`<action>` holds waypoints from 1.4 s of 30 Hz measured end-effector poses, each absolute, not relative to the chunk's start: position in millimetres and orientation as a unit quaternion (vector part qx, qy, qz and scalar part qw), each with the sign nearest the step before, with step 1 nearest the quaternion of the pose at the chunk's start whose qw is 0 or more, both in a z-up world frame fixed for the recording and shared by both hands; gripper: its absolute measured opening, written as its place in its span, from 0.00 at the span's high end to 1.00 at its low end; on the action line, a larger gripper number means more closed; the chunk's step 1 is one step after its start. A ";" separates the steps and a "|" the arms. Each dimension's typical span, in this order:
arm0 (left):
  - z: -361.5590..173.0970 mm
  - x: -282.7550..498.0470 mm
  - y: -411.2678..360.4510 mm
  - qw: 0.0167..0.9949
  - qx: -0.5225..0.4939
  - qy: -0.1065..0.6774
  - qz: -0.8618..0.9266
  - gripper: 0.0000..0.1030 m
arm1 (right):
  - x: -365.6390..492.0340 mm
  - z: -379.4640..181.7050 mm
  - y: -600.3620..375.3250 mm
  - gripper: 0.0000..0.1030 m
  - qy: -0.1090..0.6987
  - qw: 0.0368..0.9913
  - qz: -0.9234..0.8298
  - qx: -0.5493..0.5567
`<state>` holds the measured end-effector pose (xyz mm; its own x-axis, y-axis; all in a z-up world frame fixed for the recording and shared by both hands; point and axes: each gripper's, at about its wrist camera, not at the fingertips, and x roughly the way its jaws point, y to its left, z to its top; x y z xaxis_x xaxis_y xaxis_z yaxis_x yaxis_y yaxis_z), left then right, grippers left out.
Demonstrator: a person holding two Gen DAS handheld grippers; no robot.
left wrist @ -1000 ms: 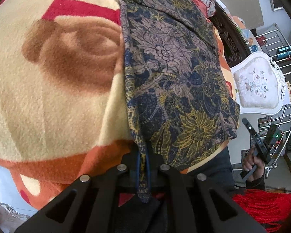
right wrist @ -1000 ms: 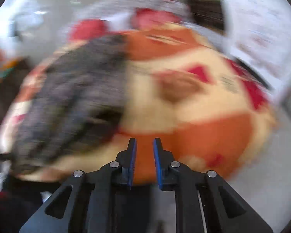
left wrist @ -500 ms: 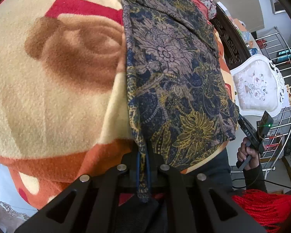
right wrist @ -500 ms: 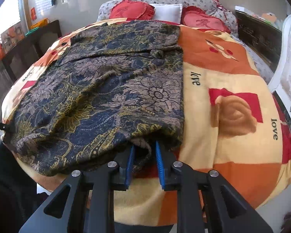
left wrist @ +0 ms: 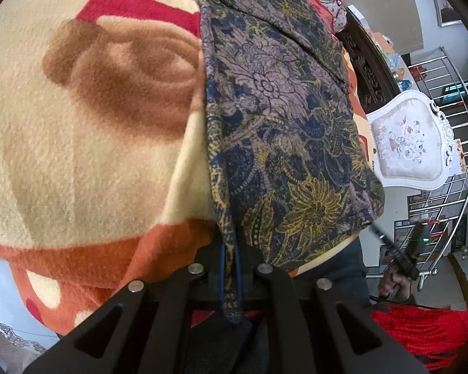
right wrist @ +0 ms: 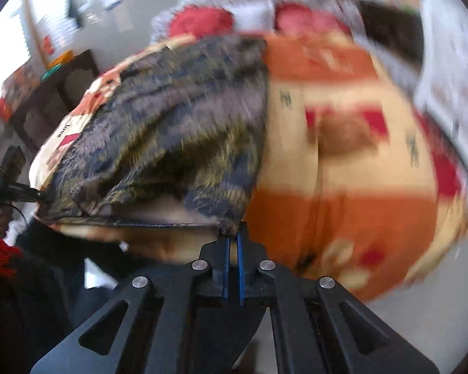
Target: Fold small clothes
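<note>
Garment: navy-and-gold floral woven garment (left wrist: 280, 118) on the bed's orange-cream fleece blanket (left wrist: 87, 143); light, limp.
Hold: near hem corners.
Left gripper (left wrist: 231, 268): jaws clenched on hem.
Right gripper (right wrist: 233, 249): jaws just closed, grasping the other corner.

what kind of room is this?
Likely a home bedroom: a bed under an orange-and-cream fleece blanket, red pillows at its head, and a white carved padded chair beside it.

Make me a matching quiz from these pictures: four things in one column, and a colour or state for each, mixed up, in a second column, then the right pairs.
Things:
1. left gripper
2. floral garment
3. blanket
4. chair back

States:
A. white, with a carved frame
B. cream and orange, with a brown rose
C. shut on the garment's near corner
D. dark blue and gold, spread on the blanket

Pairs: 1-C, 2-D, 3-B, 4-A
</note>
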<state>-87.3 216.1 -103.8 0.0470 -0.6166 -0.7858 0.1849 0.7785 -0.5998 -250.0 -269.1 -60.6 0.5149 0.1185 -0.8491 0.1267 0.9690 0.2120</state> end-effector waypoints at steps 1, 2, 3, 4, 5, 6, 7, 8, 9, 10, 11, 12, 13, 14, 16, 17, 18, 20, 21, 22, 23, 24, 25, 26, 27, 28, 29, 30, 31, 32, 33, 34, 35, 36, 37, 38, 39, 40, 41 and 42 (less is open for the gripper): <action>-102.9 -87.6 215.1 0.704 -0.167 0.629 -0.285 0.95 | -254.2 -72.7 -277.7 0.82 0.511 0.845 -0.016 0.158; -102.1 -87.9 214.0 0.706 -0.162 0.628 -0.285 0.95 | -259.0 -81.5 -285.3 0.82 0.523 0.831 -0.026 0.186; -101.6 -88.1 213.0 0.707 -0.158 0.628 -0.285 0.95 | -262.1 -84.2 -289.1 0.81 0.529 0.826 -0.045 0.188; -101.6 -88.0 212.2 0.707 -0.157 0.628 -0.285 0.95 | -263.9 -81.8 -289.0 0.81 0.527 0.830 -0.059 0.174; -102.0 -87.7 212.2 0.707 -0.159 0.628 -0.284 0.95 | -264.4 -74.7 -285.3 0.81 0.517 0.840 -0.063 0.153; -102.2 -87.6 212.4 0.706 -0.160 0.628 -0.284 0.95 | -262.7 -64.2 -277.7 0.80 0.501 0.854 -0.056 0.131; -102.0 -87.4 212.4 0.706 -0.161 0.628 -0.284 0.95 | -260.8 -58.3 -271.6 0.78 0.492 0.861 -0.046 0.119; -101.8 -87.4 212.3 0.707 -0.161 0.628 -0.284 0.95 | -255.4 -49.0 -261.6 0.73 0.479 0.872 -0.032 0.096; -102.0 -87.5 212.3 0.707 -0.162 0.627 -0.284 0.95 | -249.9 -41.4 -251.1 0.64 0.465 0.882 -0.022 0.072; -101.9 -87.4 213.0 0.706 -0.164 0.628 -0.283 0.95 | -245.1 -37.5 -242.6 0.59 0.454 0.889 -0.013 0.052; -101.6 -87.7 213.3 0.707 -0.164 0.627 -0.283 0.95 | -240.9 -37.0 -235.8 0.54 0.448 0.893 -0.006 0.036; -101.3 -88.1 213.5 0.707 -0.164 0.627 -0.283 0.95 | -238.2 -38.2 -230.5 0.54 0.446 0.895 -0.004 0.024; -101.2 -88.4 213.7 0.707 -0.164 0.627 -0.283 0.95 | -233.6 -40.2 -224.2 0.54 0.444 0.896 0.001 0.008; -101.2 -88.5 214.0 0.707 -0.164 0.627 -0.283 0.95 | -230.5 -42.3 -220.2 0.54 0.444 0.896 0.007 -0.002; -101.4 -88.4 214.2 0.707 -0.164 0.627 -0.283 0.95 | -229.7 -48.2 -217.1 0.54 0.446 0.894 0.017 -0.029; -101.8 -88.3 214.2 0.707 -0.165 0.627 -0.283 0.95 | -229.4 -53.0 -213.0 0.54 0.446 0.893 0.015 -0.054; -102.3 -87.9 214.4 0.707 -0.166 0.627 -0.283 0.95 | -229.0 -58.6 -209.5 0.54 0.448 0.891 0.011 -0.073; -102.7 -87.1 214.6 0.706 -0.166 0.628 -0.283 0.95 | -223.1 -69.5 -211.3 0.54 0.457 0.884 -0.006 -0.098; -102.2 -87.1 214.3 0.706 -0.165 0.628 -0.283 0.95 | -222.2 -70.0 -217.5 0.54 0.458 0.883 -0.012 -0.099; -101.6 -87.1 214.6 0.706 -0.163 0.628 -0.283 0.95 | -221.3 -71.2 -221.8 0.56 0.457 0.884 -0.016 -0.095; -101.2 -87.1 214.5 0.707 -0.161 0.628 -0.283 0.95 | -221.4 -69.7 -223.7 0.66 0.452 0.887 -0.020 -0.090; -100.9 -87.4 214.3 0.708 -0.160 0.628 -0.282 0.95 | -222.9 -66.0 -226.9 0.75 0.446 0.891 -0.023 -0.082; -101.1 -87.6 214.5 0.708 -0.160 0.627 -0.282 0.95 | -226.5 -59.4 -231.9 0.78 0.433 0.898 -0.036 -0.072; -101.4 -87.8 214.7 0.708 -0.162 0.627 -0.282 0.95 | -231.3 -52.3 -238.6 0.79 0.416 0.906 -0.053 -0.056; -101.9 -88.0 215.2 0.708 -0.165 0.627 -0.282 0.95 | -236.5 -46.5 -247.6 0.79 0.404 0.911 -0.071 -0.032; -102.4 -88.1 215.8 0.707 -0.167 0.626 -0.282 0.95 | -243.1 -43.6 -265.3 0.79 0.404 0.909 -0.100 0.016; -103.1 -87.8 216.6 0.707 -0.170 0.626 -0.283 0.95 | -246.6 -49.0 -279.1 0.79 0.421 0.898 -0.112 0.061; -103.7 -87.7 217.6 0.706 -0.173 0.626 -0.283 0.95 | -247.7 -58.1 -288.9 0.79 0.441 0.886 -0.105 0.102; -104.2 -87.8 218.3 0.705 -0.176 0.626 -0.284 0.95 | -250.8 -67.2 -296.1 0.79 0.457 0.874 -0.110 0.126; -104.2 -88.1 218.7 0.705 -0.177 0.625 -0.284 0.95 | -253.8 -71.2 -299.4 0.79 0.462 0.869 -0.129 0.125; -103.7 -89.0 218.8 0.705 -0.175 0.626 -0.285 0.95 | -256.5 -72.6 -302.9 0.79 0.464 0.866 -0.130 0.130; -102.9 -89.8 218.4 0.706 -0.174 0.625 -0.285 0.95 | -258.9 -71.7 -306.3 0.79 0.463 0.866 -0.126 0.141; -102.1 -90.6 217.8 0.706 -0.172 0.624 -0.286 0.95 | -263.2 -67.2 -310.6 0.78 0.451 0.870 -0.125 0.154; -101.6 -91.2 217.4 0.706 -0.172 0.623 -0.288 0.95 | -264.1 -63.7 -312.2 0.76 0.444 0.874 -0.122 0.156; -101.2 -91.9 216.8 0.706 -0.172 0.623 -0.290 0.94 | -262.7 -60.8 -312.1 0.74 0.440 0.877 -0.114 0.154; -101.0 -92.9 215.7 0.705 -0.173 0.623 -0.292 0.94 | -260.0 -58.1 -310.6 0.71 0.437 0.881 -0.104 0.151; -100.8 -93.8 214.5 0.704 -0.173 0.623 -0.293 0.92 | -256.8 -55.8 -308.4 0.67 0.431 0.885 -0.092 0.150; -100.2 -95.4 212.8 0.704 -0.173 0.622 -0.296 0.89 | -254.6 -54.7 -306.9 0.65 0.427 0.887 -0.082 0.153; -99.7 -96.8 211.9 0.703 -0.173 0.621 -0.299 0.88 | -249.9 -55.9 -306.9 0.59 0.424 0.888 -0.057 0.168; -99.3 -98.2 210.9 0.702 -0.174 0.621 -0.302 0.86 | -247.5 -58.3 -305.6 0.58 0.421 0.888 -0.044 0.179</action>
